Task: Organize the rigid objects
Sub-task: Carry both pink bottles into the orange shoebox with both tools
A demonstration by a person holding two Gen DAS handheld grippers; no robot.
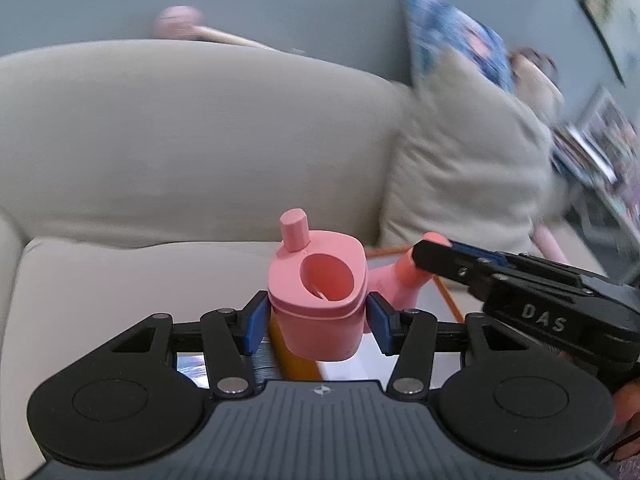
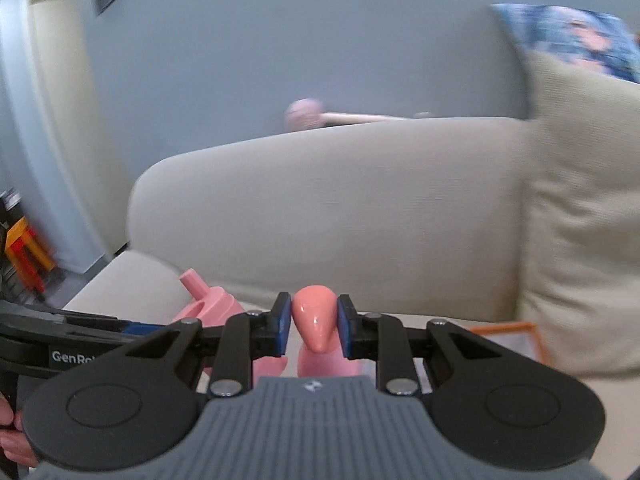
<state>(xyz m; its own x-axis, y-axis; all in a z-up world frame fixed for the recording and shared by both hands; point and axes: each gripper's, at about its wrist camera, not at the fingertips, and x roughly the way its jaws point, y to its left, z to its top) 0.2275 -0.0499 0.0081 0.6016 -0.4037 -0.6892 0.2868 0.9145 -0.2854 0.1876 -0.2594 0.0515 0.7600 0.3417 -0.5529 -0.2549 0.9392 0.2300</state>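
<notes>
One pink toy can hangs above the sofa, gripped by two grippers. The left gripper has its fingers half open, clamped on the can's body; the right gripper, nearly closed, pinches its single handle. One cushion leans nearby.

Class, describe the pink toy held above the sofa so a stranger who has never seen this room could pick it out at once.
Start at the beige fabric sofa; in front of its seat, two black hand-held grippers meet. The left hand-held gripper clamps the pink plastic watering can, while the right hand-held gripper pinches its rounded spout tip. Nothing else nearby has its open round filling hole and short upright peg.
</notes>
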